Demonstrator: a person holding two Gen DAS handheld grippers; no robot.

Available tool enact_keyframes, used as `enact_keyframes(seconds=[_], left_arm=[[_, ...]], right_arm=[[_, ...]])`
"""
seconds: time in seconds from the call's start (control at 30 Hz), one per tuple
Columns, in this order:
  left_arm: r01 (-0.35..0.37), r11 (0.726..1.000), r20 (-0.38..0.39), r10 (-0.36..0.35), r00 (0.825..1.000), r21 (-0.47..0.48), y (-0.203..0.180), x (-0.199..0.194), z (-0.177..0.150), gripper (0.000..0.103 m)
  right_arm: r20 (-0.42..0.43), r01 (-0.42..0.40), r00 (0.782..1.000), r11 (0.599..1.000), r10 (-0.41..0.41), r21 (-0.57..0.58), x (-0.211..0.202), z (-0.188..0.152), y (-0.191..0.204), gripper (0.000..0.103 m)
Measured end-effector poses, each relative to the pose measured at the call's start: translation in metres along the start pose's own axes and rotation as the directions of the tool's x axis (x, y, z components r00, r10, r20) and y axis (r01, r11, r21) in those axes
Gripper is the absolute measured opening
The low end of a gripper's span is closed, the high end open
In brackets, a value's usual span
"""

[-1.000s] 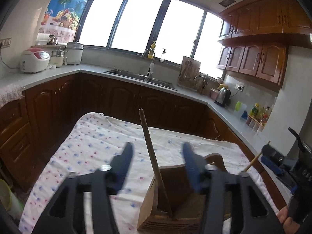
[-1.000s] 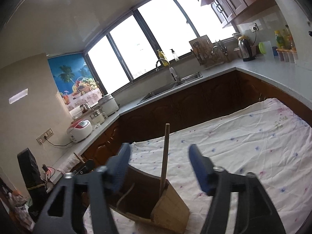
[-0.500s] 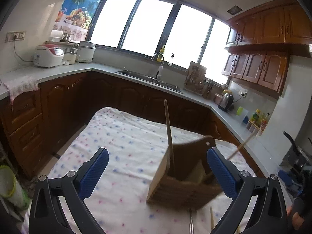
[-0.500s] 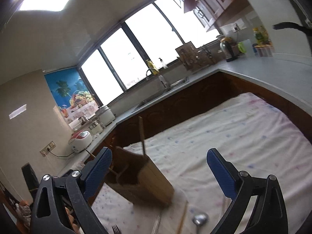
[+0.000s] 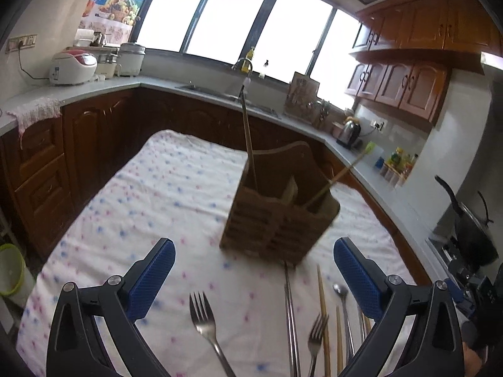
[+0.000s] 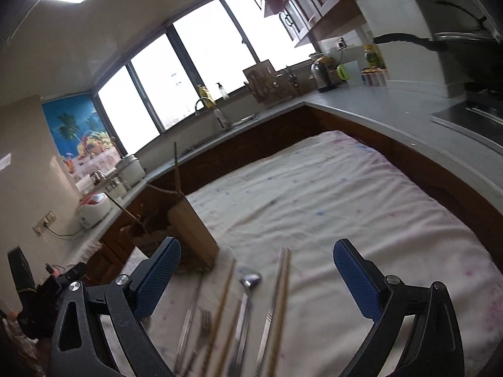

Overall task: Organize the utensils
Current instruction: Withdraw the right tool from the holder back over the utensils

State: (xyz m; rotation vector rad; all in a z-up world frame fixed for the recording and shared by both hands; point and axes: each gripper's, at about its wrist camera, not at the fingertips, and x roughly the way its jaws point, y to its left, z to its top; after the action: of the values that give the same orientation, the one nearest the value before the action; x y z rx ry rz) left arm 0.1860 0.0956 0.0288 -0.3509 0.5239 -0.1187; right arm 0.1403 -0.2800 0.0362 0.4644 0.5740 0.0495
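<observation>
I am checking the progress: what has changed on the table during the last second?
Both grippers, left and right, opened wide and drew back from the wooden holder, so the loose forks, spoon and chopsticks on the cloth came into view. The two sticks remain standing in the holder, which has not moved.

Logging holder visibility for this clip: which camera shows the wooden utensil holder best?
The left wrist view. The wooden utensil holder stands whole near frame centre, with its compartments and two sticks rising from it. The right wrist view shows it only at an angle, its lower part hidden behind a claw finger.
</observation>
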Motion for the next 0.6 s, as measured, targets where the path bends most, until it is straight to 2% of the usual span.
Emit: enact_keyframes(seconds=[0.33,0.6], left_arm=[[0.007,1.0,-0.069,-0.006,0.998,0.024,-0.02,-0.015,-0.02,0.102],[0.005,0.998,-0.119,0.003,0.993,0.067,-0.04,-0.013,-0.028,0.102]], right_arm=[[-0.045,0.067,0.997,0.997,-0.069,-0.048,-0.019,-0.034,-0.009,0.099],[-0.088,0.102,0.99,0.992,-0.109,-0.079,-0.01,-0.045,-0.009,0.099]])
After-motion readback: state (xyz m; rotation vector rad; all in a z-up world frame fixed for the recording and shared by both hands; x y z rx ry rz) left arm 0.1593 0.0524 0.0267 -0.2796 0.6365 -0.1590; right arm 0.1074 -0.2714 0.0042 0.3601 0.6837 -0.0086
